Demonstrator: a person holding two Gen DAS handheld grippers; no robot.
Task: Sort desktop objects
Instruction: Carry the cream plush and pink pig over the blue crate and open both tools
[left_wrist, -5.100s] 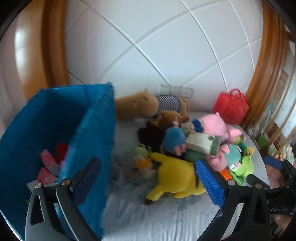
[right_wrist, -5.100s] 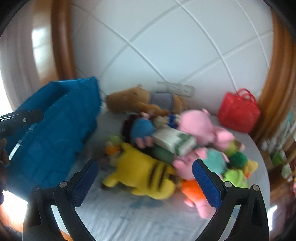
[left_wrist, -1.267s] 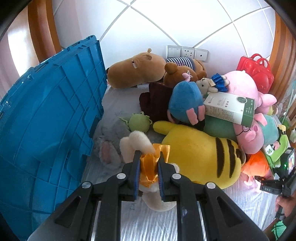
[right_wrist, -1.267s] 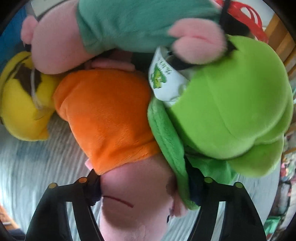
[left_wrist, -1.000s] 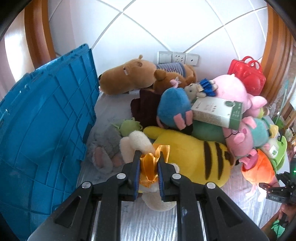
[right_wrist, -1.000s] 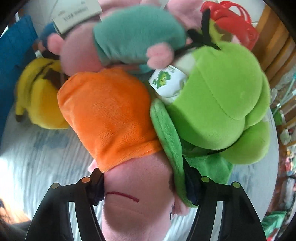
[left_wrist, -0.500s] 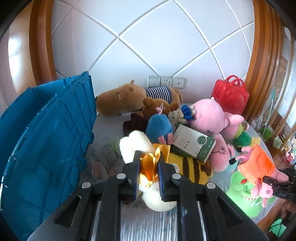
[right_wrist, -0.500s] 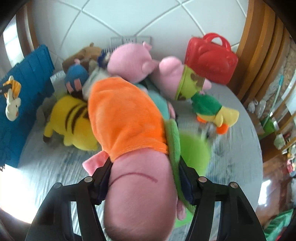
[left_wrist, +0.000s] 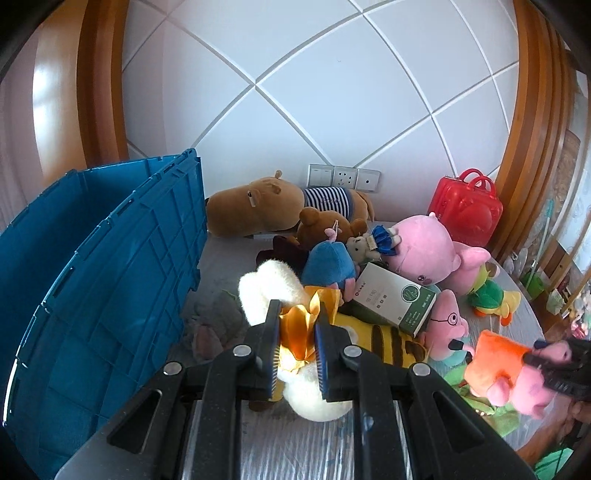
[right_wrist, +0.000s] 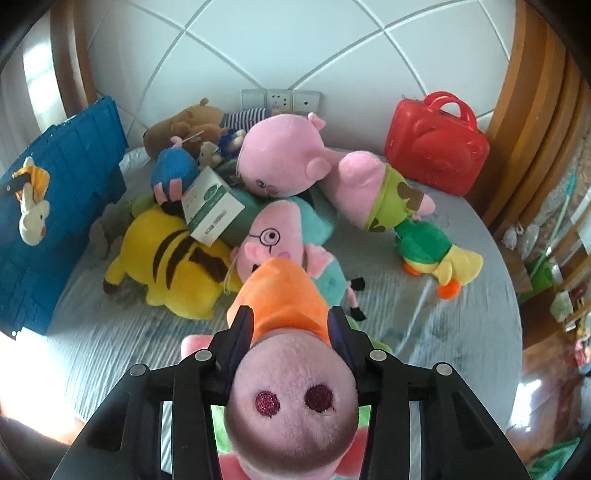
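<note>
A: Both tools are loaded. The left tool (left_wrist: 295, 350) is clamped on the orange bow (left_wrist: 301, 325) of a white bunny (left_wrist: 273, 291), which hangs beside the blue crate (left_wrist: 103, 280). The right tool (right_wrist: 291, 332) squeezes a pig in an orange dress (right_wrist: 286, 295), held above the tabletop (right_wrist: 461, 332).

B: What worries you?

A: The bow. It's thin fabric, so I'd guess the bunny's weight could pull it through the pads, or it swings and clips the crate wall.

B: And the pig?

A: Soft, round body; a squeeze there may slip and drop it back onto the pile, where the white box (right_wrist: 214, 206) sits tilted on the yellow toy (right_wrist: 173, 266).
</note>
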